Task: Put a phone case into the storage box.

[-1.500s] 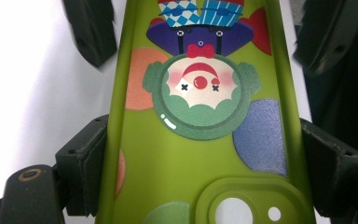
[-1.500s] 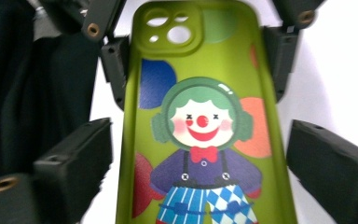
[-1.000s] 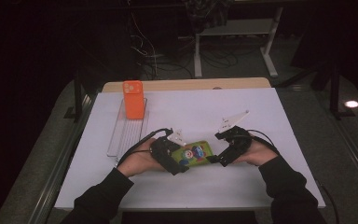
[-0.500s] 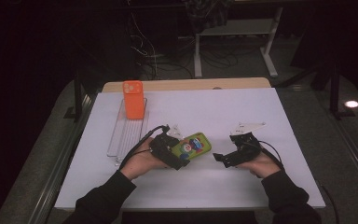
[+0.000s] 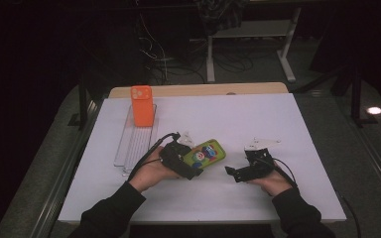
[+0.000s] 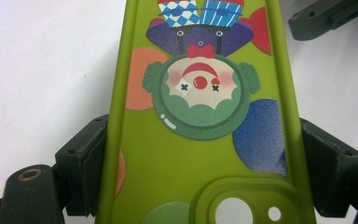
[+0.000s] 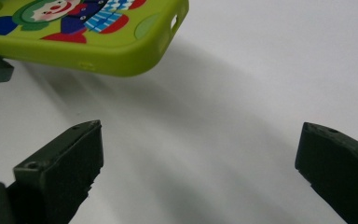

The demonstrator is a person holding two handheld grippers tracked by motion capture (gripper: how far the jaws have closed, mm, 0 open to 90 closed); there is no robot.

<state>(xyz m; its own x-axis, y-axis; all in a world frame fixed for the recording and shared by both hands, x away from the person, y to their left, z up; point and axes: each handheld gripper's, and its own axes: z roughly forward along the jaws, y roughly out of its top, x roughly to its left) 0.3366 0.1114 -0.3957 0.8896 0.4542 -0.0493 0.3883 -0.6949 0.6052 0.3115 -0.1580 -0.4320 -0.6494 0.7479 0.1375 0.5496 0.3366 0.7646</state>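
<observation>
My left gripper (image 5: 194,168) is clamped across the width of the lime-green soft phone case printed with a clown figure (image 5: 206,153). In the left gripper view both black pads (image 6: 86,163) press on the case's long edges near its camera cut-out end, and the case (image 6: 200,116) runs straight away from the gripper. My right gripper (image 5: 233,172) stands with its jaws spread wide and nothing between them; in the right gripper view its pads (image 7: 63,170) frame bare surface, and the case's free end (image 7: 121,32) sits ahead and to one side, apart from them.

In the high view the case lies just above the white table top (image 5: 278,124), near its front middle, held at a slight angle between my two hands.

Procedure, as I judge it:

1. I hold the left grip steady. The case is flexible, so I avoid squeezing harder, which may bow it.
2. I keep the right jaws wide and low, clear of the case, until the next contact point is chosen.
3. If I take the free end, I approach along its short edge and close squarely on both sides.

The orange phone case (image 5: 142,105) standing on the clear ribbed plastic tray (image 5: 129,144) at the far left remains well apart; I keep my cables off it.
</observation>
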